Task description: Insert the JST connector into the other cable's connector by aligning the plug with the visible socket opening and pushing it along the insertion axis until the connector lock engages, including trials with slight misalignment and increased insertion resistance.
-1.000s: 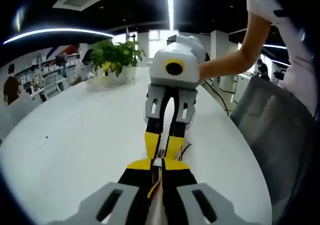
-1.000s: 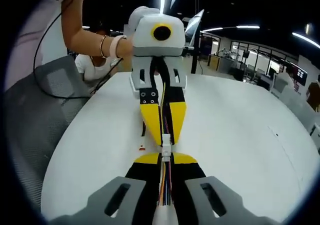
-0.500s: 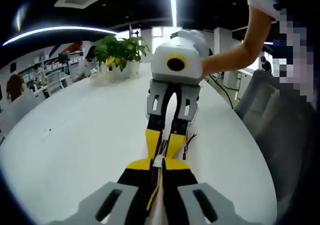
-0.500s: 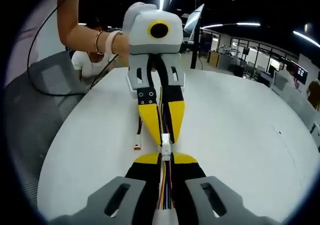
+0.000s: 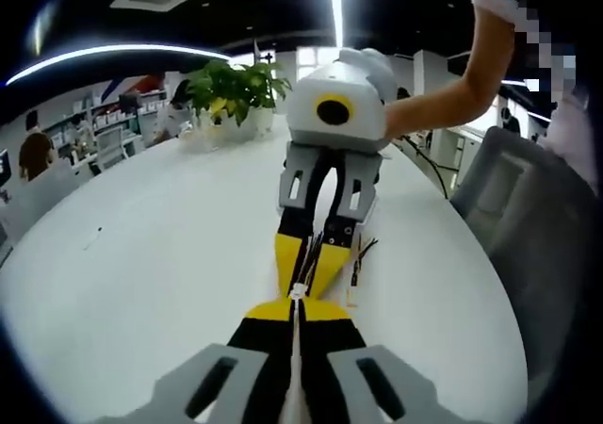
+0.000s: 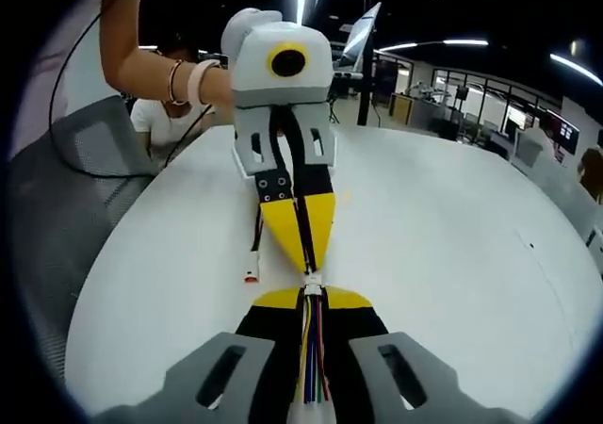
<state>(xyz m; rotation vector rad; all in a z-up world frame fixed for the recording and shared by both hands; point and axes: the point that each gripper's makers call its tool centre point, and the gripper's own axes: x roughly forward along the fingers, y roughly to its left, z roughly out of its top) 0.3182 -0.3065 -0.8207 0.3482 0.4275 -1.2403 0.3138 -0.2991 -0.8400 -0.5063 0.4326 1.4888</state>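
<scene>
Left claw (image 5: 294,303), yellow-tipped black jaws pinched narrow on a cable with coloured wires; right claw (image 6: 311,297), the same, pinched on a bundle of red, blue, yellow and white wires (image 6: 312,358) that runs back between its jaws. The 2 claws meet tip to tip over the white round table (image 6: 452,254). The small white JST connector (image 6: 311,281) sits just ahead of the right claw's tips, right at the tips of the left claw; whether the lock has caught cannot be told. Judged risks: with the housings nearly buried between 4 jaw tips, a slight tilt off the insertion axis could jam the plug at the socket mouth; pushing harder against that could bend pins or drag the wires through the grip rather than seat the plug. The right gripper view shows the wire colours plainly and a spare black lead with a small red-and-white end plug (image 6: 252,275) dangling beside the left claw above the table. The left gripper view shows loose dark wire ends (image 5: 358,254) beside the right claw, plus a potted green plant (image 5: 231,89) far beyond.
</scene>
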